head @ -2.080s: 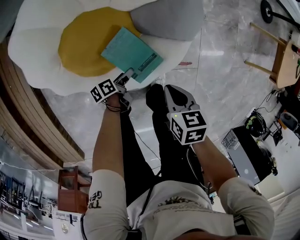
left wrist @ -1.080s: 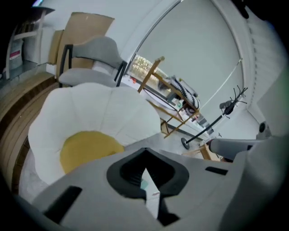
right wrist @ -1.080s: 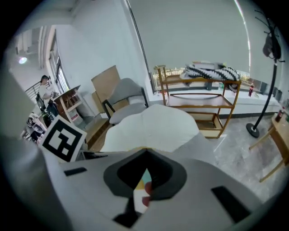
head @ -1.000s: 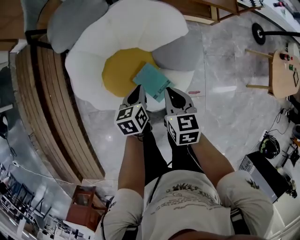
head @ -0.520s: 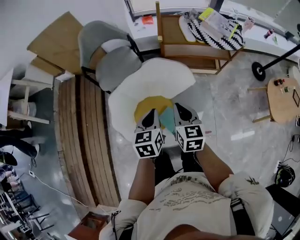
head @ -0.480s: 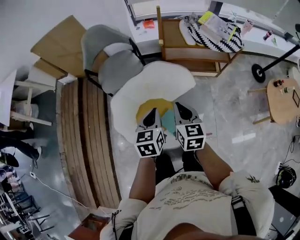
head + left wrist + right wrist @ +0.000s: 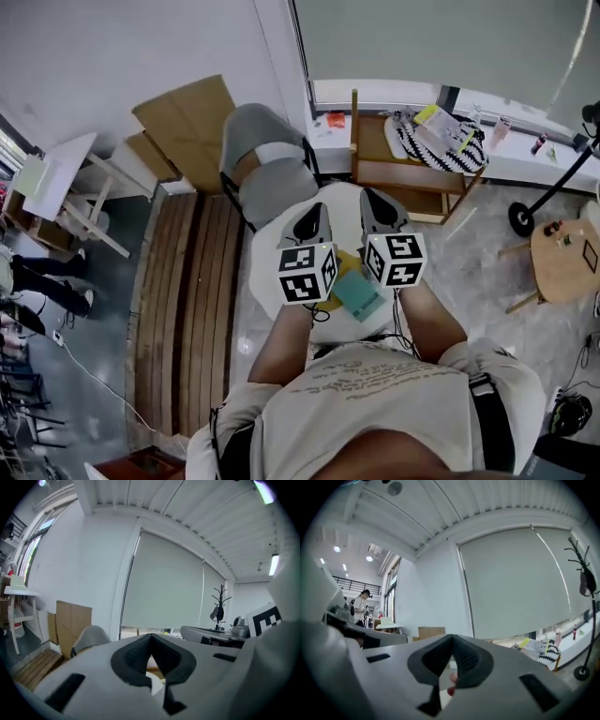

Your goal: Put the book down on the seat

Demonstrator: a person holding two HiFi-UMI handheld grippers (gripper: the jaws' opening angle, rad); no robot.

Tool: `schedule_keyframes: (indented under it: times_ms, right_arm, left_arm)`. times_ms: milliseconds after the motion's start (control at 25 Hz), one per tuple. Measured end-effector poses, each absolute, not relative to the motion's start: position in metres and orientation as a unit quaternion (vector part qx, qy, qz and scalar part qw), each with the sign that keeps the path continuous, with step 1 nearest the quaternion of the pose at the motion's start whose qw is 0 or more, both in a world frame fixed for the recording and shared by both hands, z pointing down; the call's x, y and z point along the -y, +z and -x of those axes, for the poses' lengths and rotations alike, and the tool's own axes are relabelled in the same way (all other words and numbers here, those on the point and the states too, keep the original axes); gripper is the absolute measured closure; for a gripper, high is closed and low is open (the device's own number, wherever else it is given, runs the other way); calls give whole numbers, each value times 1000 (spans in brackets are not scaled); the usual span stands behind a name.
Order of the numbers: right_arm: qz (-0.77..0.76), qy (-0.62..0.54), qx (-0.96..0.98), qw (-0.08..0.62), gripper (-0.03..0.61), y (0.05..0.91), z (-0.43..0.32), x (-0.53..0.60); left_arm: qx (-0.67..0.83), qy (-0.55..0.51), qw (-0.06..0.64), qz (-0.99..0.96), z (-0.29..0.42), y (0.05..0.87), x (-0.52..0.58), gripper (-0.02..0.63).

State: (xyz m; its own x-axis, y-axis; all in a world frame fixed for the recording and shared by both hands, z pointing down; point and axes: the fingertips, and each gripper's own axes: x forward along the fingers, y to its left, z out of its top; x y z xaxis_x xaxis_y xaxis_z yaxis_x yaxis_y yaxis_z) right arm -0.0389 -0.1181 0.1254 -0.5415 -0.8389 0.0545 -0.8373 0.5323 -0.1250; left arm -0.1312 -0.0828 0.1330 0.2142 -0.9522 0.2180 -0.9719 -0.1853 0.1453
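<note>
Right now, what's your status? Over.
Left claw shut, empty. Right claw shut, empty. Book lying on seat. Nothing in the way.

A grey chair stands near cardboard sheets; a striped bag lies on a wooden bench.

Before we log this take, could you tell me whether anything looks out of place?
Nothing stands out: the teal book lies on the seat, and the left claw and right claw are shut and empty.
</note>
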Motion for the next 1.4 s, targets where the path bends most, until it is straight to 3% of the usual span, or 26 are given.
schedule_keyframes:
  times_ms: [160, 1400]
  right_arm:
    - [482, -46, -874, 34, 554, 96, 45, 111]
    - [471, -65, -880, 6, 554, 117, 39, 129]
  left_arm:
    - [633, 27, 124, -764, 140, 119, 75, 594]
    - [638, 35, 126, -759, 136, 127, 106, 594]
